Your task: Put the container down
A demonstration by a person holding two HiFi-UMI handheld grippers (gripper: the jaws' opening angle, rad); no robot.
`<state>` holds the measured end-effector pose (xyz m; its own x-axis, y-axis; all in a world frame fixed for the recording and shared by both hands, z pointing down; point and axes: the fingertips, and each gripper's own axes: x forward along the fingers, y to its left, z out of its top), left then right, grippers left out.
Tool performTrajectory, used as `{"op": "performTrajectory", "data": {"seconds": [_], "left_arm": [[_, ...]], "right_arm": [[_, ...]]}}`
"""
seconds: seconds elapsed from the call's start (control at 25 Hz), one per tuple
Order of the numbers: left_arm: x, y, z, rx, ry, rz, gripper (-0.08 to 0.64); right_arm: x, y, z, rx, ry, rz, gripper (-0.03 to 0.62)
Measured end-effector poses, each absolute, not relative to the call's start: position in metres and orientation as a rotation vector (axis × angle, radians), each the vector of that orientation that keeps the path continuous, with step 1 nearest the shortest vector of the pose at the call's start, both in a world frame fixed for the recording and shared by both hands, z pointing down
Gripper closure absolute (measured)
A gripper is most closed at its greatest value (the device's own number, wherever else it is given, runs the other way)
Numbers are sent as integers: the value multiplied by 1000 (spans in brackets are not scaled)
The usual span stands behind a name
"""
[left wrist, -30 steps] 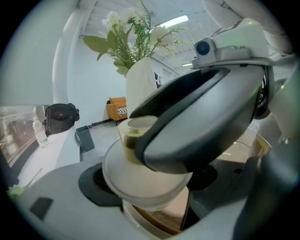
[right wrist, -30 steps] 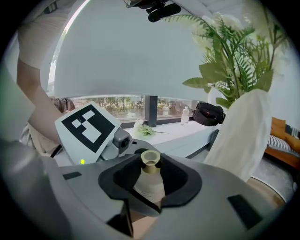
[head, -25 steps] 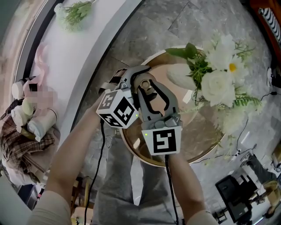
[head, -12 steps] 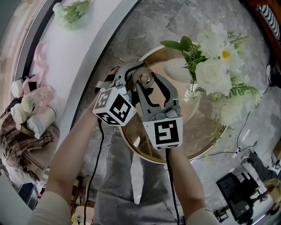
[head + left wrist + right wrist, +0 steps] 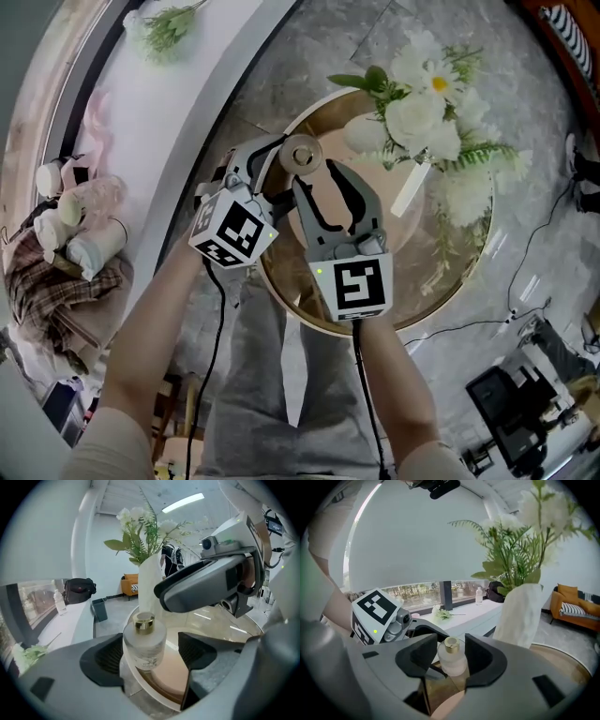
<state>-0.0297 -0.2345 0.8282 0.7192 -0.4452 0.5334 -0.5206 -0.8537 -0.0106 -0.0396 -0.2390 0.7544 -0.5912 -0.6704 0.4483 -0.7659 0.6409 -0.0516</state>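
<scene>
A frosted glass container [image 5: 302,153] with a gold cap stands at the near-left rim of the round wooden table [image 5: 441,281]. In the left gripper view the container [image 5: 144,641] leans against the left pad of my left gripper [image 5: 152,656], with a clear gap to the other pad. My left gripper [image 5: 275,169] comes at it from the left. The jaws of my right gripper [image 5: 319,176] have just been opening. In the right gripper view the container [image 5: 453,662] sits between the spread jaws of the right gripper [image 5: 451,653], and neither pad presses on it.
A white vase [image 5: 370,131] with white flowers [image 5: 422,103] stands on the table just behind the container. A white ledge [image 5: 169,122] with a flower sprig [image 5: 164,23] curves along the left. Cables [image 5: 525,281] and gear lie on the floor at the right.
The right gripper's jaws have spread apart and drawn back, so the container's gold cap now shows beyond their tips. Both grippers shifted slightly.
</scene>
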Motion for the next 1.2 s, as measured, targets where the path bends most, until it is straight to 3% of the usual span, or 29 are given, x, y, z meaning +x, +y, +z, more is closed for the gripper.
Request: {"op": "performTrajectory", "data": {"seconds": [0.16,0.36,0.92,1.12,1.2], "left_arm": [[-36,-228,807,2773,-876,764,198],[-43,-218,768,2747,-966,662,198],[-56,-194,587,2772,-1142,537,223],[-60,-191,521,2773,-1215,470,341],[-59,-186,495,2780,-1227,447,342]], "right_arm": [[-32,-229,728,1196,-2475,336,414],[-28,-210,685,1247,-2505,311,484],[-7,-163,538,1295,-2540,328,551],[4,-165,480,1295,-2570,308,561],[13,-164,458,1316,-2569,298,563]]}}
